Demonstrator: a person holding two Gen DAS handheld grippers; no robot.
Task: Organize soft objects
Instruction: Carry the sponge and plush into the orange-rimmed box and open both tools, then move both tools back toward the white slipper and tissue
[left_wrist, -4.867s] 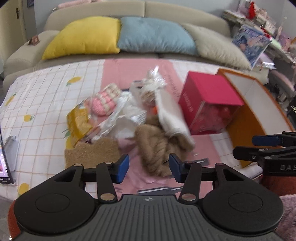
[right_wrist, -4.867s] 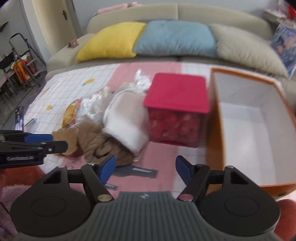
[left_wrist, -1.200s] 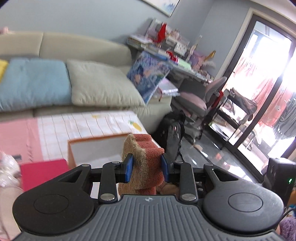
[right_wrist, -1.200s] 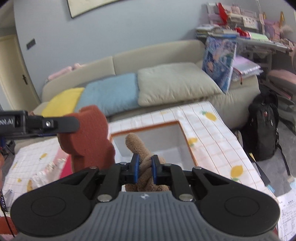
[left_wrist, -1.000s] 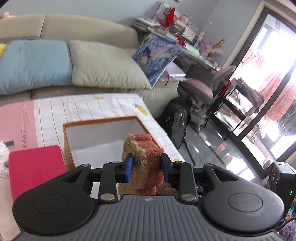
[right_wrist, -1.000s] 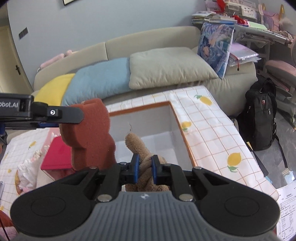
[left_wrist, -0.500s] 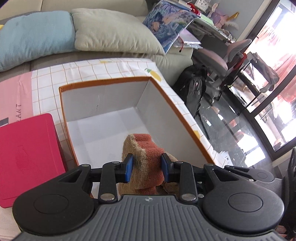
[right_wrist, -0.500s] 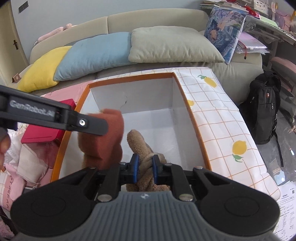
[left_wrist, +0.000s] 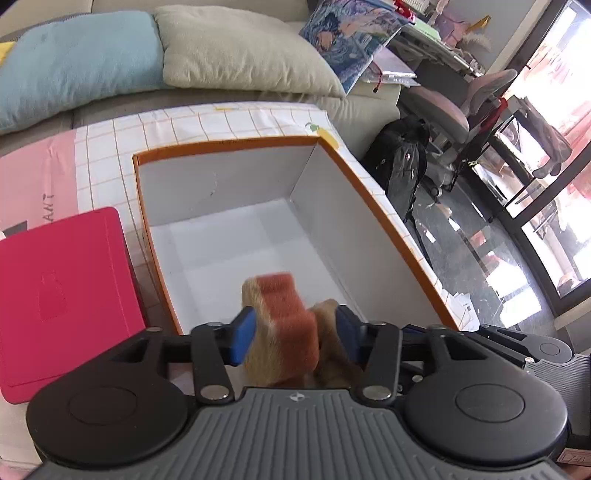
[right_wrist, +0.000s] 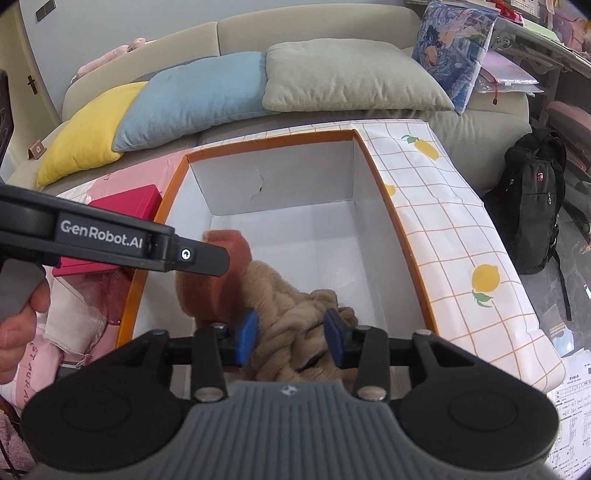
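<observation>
Well, the sofa (right_wrist: 295, 33) fills the top of both views, with a yellow cushion (right_wrist: 81, 136), a blue cushion (right_wrist: 192, 99) and a beige cushion (right_wrist: 347, 74) in a row along it. Below it the bench (right_wrist: 461, 236) wears a white checked cloth with lemons. The big open box (right_wrist: 406, 251), orange outside and white inside, takes up the middle of each frame; its floor is bare toward the far wall, and its rim runs close to the cloth's right edge. A pink lidded box (left_wrist: 62, 291) sits just beside it at the left of the left wrist view.

In the near end of the box lie the two soft things: a rust-red sponge shape (right_wrist: 221, 273) with a tan fuzzy face, blurred, and a tan plush toy (right_wrist: 291, 321), knotted and furry, touching it. The left claw (left_wrist: 293, 334) is opening, the sponge between its blue pads (left_wrist: 242, 334) with no clear pinch. The right claw (right_wrist: 290, 336) is opening too, its pads spread around the plush. A hand (right_wrist: 14, 332) shows at lower left.
</observation>
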